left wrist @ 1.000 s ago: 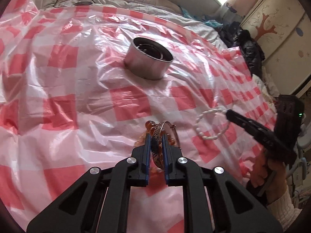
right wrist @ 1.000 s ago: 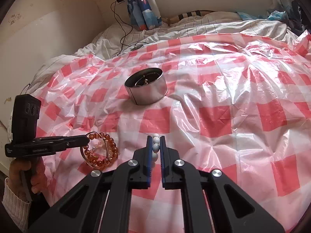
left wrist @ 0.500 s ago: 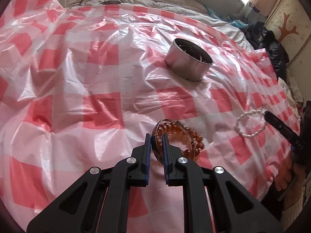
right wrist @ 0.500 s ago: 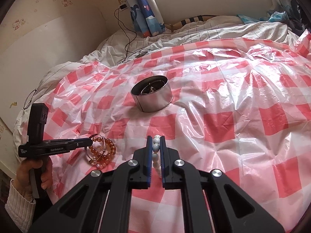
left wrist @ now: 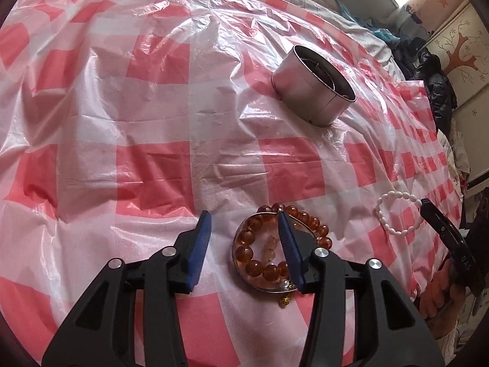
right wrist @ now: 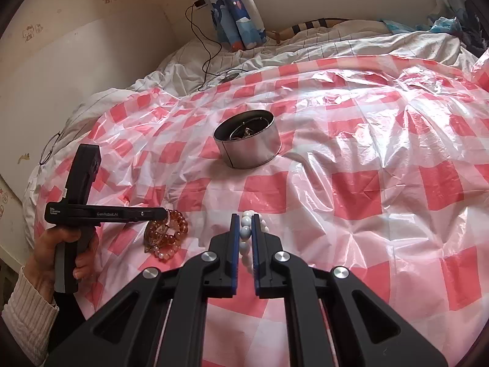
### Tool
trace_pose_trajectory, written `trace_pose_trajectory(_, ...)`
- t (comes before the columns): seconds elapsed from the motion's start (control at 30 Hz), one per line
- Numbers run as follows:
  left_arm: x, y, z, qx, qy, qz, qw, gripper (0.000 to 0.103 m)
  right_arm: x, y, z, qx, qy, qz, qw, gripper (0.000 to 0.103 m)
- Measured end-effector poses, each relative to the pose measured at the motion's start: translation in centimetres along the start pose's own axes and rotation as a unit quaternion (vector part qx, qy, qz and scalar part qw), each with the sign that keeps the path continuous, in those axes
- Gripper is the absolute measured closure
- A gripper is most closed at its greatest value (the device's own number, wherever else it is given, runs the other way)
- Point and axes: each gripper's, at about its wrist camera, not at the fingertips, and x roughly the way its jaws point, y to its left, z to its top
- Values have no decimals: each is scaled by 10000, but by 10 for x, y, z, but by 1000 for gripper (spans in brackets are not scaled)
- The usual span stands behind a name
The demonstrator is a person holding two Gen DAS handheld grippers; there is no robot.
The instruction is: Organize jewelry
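My left gripper [left wrist: 243, 217] hovers low over the red-and-white checked plastic sheet [left wrist: 152, 165], and its jaws are opening. A bundle of amber bead bracelets with a thin metal bangle [left wrist: 255, 255] lies on the sheet, partly between the fingers and partly under the right one, with no pad pressing on it. My right gripper [right wrist: 245, 217] is shut on a white bead bracelet [right wrist: 245, 233], which also shows at the right in the left wrist view [left wrist: 397, 211]. A round metal tin [right wrist: 247, 143] stands farther back with some jewelry inside. From the right wrist view the left gripper [right wrist: 163, 213] reaches over the amber bracelets [right wrist: 166, 233].
The sheet covers a bed with rumpled white bedding [right wrist: 336, 46] behind it. A black cable [right wrist: 211, 58] trails over the bedding, and glasses [right wrist: 50, 153] lie at the left edge. Dark clothes [left wrist: 434, 85] and a wardrobe [left wrist: 458, 61] stand at the far right.
The left gripper swung left and sank toward the sheet, then spread its jaws and let go of the amber bracelets, which now lie on the sheet. The right gripper kept still.
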Motion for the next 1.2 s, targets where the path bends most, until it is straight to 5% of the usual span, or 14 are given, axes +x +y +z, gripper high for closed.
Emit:
trace_pose_trajectory(0.1,-3,-2,-1,62,-97,14,9999,99,1,1,0,-15,24,-2,10000,95)
trace_pose_trajectory(0.33,-30,2,-1,-87,-587,-394,9975,100,-5,0,2,34,-155,80,9998,95)
trace_pose_trajectory(0.5,-39,1,8,-286,-748,-890,9928,100,-23,-1,11,118,-643,509,9966,95)
trace_pose_trajectory(0.9,-23,-63,107,307,-1068,-447,9928,100,-12,-5,80,274,-1085,971,9890,95)
trace_pose_trajectory(1.2,21,-72,135,489,-947,-53,9943,99,35,-6,123,188,-948,1066,9896,95)
